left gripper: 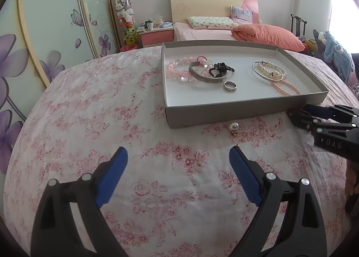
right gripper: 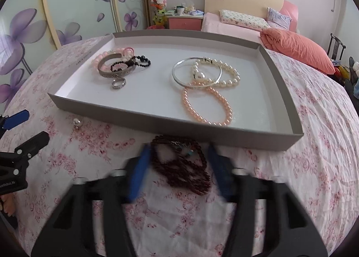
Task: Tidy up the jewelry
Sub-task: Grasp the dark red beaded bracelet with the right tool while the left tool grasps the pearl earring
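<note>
— She's got the right gripper down over that dark red bead string, see? Fingers spread wide, one on each side of the pile, nothing pinched yet. They look blurred, so I'd guess they're moving.

— And the beads are on the flowered cloth, just in front of the tray's near wall?

— Right up beside it, yes. If she wants a clean pick, I'd say sink the fingers low so they catch several loops at once, not just the top strand. It's a loose heap; grab one loop and the rest will likely trail and snag on the tray wall.

— Then lift high enough to clear that wall.

— Exactly, and set it in the bare middle, between the silver cuff bunch and the white pearl bracelet, so nothing tangles.

— What about the left gripper?

— Hanging over bare cloth, fingers wide apart, holding nothing. There's a pearl earring just ahead of it, close to the tray's front. That looks like its job.
</note>
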Tool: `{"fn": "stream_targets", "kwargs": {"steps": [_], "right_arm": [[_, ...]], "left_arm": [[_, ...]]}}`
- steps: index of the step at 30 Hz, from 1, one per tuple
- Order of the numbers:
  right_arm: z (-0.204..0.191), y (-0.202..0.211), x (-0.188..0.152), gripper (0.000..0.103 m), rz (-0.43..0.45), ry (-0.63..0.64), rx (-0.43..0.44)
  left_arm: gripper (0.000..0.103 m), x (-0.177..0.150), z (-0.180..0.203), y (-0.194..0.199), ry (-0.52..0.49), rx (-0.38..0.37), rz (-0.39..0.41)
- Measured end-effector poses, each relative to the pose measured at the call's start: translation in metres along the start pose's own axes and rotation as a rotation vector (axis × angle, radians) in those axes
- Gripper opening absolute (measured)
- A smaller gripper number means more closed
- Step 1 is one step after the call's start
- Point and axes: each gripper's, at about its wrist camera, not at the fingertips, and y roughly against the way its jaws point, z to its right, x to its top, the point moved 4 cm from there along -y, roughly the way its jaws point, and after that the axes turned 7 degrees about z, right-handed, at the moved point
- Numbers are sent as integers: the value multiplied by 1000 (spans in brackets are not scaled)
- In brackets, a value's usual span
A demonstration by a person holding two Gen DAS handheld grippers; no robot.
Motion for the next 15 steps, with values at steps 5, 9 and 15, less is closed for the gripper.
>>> {"fn": "stream_targets", "kwargs": {"steps": [5, 9, 15], "right_arm": [[5, 9, -7, 15, 2, -12, -1], [16, 16, -13, 13, 3, -31, -36], [37, 22, -20, 13, 9, -104, -68]], "left_arm": [[90, 1, 7, 0, -2, -22, -2], [90, 6, 21, -1, 2, -62, -8], [89, 15, 44, -10, 17, -76, -31]]}}
